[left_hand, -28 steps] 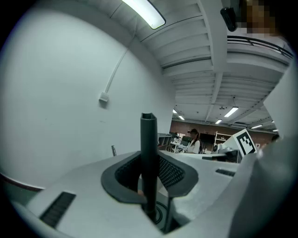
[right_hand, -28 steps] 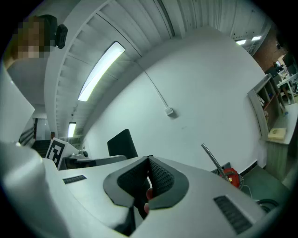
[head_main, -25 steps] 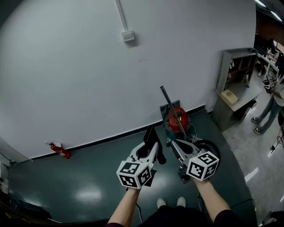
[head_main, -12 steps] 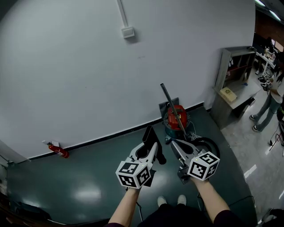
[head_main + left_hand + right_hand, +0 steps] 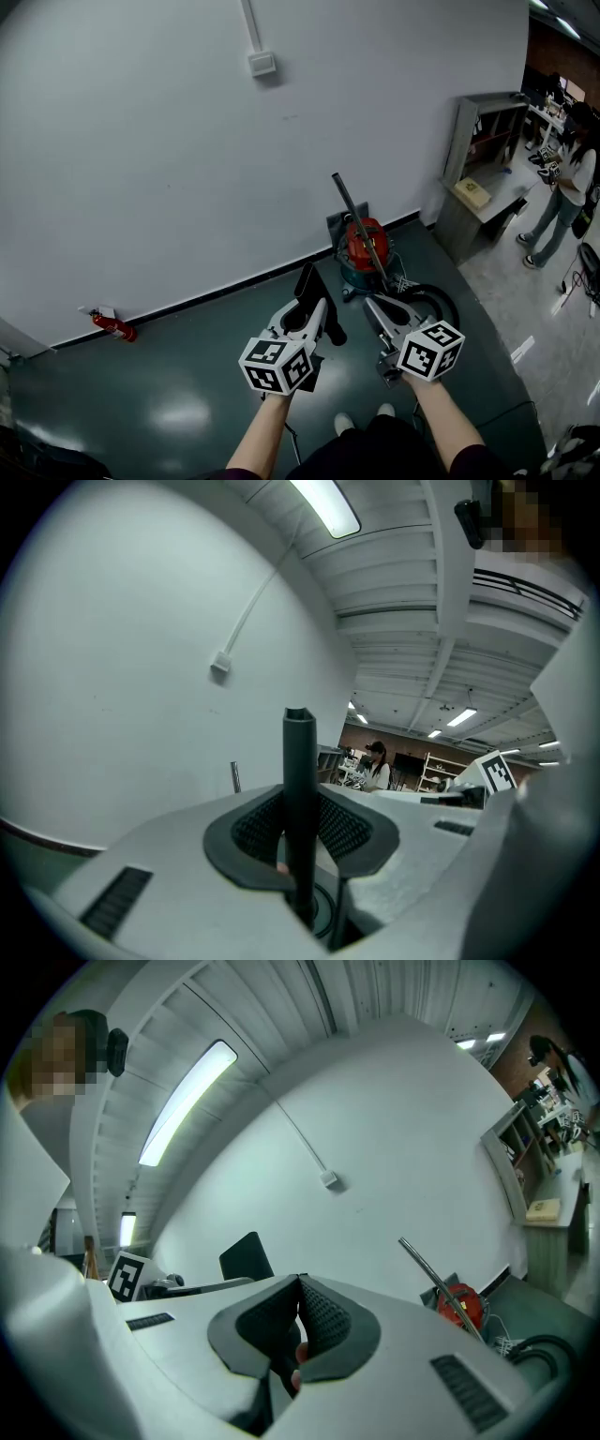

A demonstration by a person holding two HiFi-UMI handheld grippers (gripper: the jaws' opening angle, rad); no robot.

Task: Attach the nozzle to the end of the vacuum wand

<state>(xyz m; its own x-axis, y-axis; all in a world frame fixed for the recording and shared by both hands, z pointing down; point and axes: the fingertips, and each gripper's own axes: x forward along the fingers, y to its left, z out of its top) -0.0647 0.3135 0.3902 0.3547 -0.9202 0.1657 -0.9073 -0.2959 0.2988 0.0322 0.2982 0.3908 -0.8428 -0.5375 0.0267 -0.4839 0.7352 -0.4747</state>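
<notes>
A black tapered nozzle [image 5: 313,285] stands up between the pads of my left gripper [image 5: 317,311], which is shut on it. In the left gripper view the nozzle [image 5: 300,789] rises upright from the left gripper [image 5: 300,860], open end on top. My right gripper [image 5: 377,307] is beside it, shut with nothing in it; the right gripper [image 5: 298,1324] has its pads together. Ahead by the wall, the metal wand [image 5: 355,221] slants up from a red vacuum [image 5: 364,246]. Both grippers are well short of the wand [image 5: 439,1283].
A black hose [image 5: 437,302] coils on the dark green floor right of the vacuum. A grey shelf unit and desk [image 5: 475,199] stand at the right wall, with a person [image 5: 566,187] beyond. A red fire extinguisher [image 5: 109,326] lies at the wall on the left.
Both hands have drifted slightly and a little lower, and the head view has swung somewhat. The left grip on the nozzle and the shut right jaws are unchanged.
</notes>
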